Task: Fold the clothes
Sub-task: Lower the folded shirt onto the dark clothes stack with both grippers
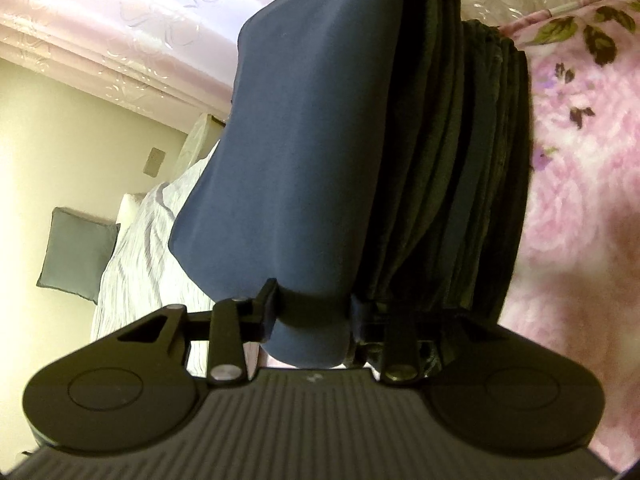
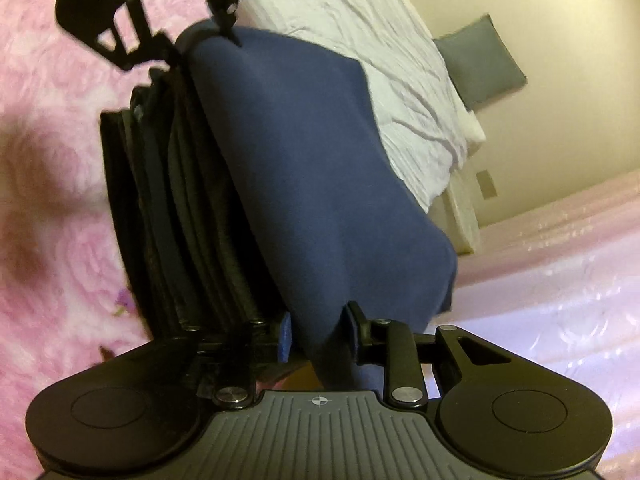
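Ribbed grey housing fills the bottom of the left wrist view, and just beyond it the left gripper [image 1: 312, 312] pinches a fold of a navy blue garment [image 1: 296, 128] between its two black fingers. That cloth bulges out past the jaws on both sides and stretches away up the frame. Right beside it, touching, stands a stack of dark folded clothes [image 1: 460, 184], its layered edges turned toward the camera. A pink floral blanket [image 1: 580, 160] lies under the stack. To the left a white crumpled bedsheet [image 1: 140, 248], a grey pillow [image 1: 76, 256] and a cream wall are in sight.

From the right wrist view, the right gripper [image 2: 318, 330] is likewise closed on the near end of the navy blue garment [image 2: 320, 168], a blue pad showing on its left finger. At the far end of the cloth the left gripper [image 2: 200, 36] grips its other edge. The dark stack sits against the garment's left side on the pink blanket.
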Demonstrator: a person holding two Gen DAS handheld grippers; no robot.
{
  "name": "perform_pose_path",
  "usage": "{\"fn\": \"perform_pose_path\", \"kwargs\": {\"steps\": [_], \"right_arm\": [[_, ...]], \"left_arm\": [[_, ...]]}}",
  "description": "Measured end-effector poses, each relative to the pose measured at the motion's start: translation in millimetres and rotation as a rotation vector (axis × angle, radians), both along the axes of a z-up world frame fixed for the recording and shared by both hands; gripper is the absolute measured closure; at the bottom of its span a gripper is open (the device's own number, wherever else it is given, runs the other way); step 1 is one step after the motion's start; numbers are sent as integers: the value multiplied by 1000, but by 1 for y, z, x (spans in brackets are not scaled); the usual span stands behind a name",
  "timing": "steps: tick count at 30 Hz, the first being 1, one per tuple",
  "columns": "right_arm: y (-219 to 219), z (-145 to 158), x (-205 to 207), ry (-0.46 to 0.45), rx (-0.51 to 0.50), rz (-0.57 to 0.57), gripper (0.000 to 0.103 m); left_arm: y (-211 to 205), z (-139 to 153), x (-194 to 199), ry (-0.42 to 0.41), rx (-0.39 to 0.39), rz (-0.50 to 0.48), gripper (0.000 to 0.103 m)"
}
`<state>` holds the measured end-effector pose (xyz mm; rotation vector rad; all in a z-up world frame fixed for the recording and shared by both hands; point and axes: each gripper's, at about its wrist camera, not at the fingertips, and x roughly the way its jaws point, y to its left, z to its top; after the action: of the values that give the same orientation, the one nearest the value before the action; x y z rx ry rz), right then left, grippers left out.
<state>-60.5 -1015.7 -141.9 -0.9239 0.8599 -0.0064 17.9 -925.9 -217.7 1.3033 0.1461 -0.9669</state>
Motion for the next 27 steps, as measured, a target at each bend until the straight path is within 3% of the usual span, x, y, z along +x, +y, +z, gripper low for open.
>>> {"fn": "perform_pose_path", "kwargs": {"steps": [4,8,12,14,17,20,23,25,27], "right_arm": [[13,25,-9,-21,99,-16,76],[10,52,-1,-70,273,-79,76],[-12,68,18,-142,428,-189,75],[-23,67,26,-155,480,-241,75],[-40,48,39,-75,569,-357,75],[-49,36,39,-32,616,-406,74],[-46,43,33,-56,612,-404,57],[-48,47,29,-78,618,-415,38],[-54,44,27,-59,632,-429,37]], "left_arm": [[11,18,1,59,-28,22,67],[23,38,2,123,-61,44,67],[39,69,7,235,-209,75,67],[39,80,14,259,-264,113,67],[29,86,28,301,-306,170,67],[15,74,38,347,-273,223,68],[10,71,40,355,-272,272,70],[10,75,43,372,-282,305,70],[12,80,46,395,-293,339,69]]}}
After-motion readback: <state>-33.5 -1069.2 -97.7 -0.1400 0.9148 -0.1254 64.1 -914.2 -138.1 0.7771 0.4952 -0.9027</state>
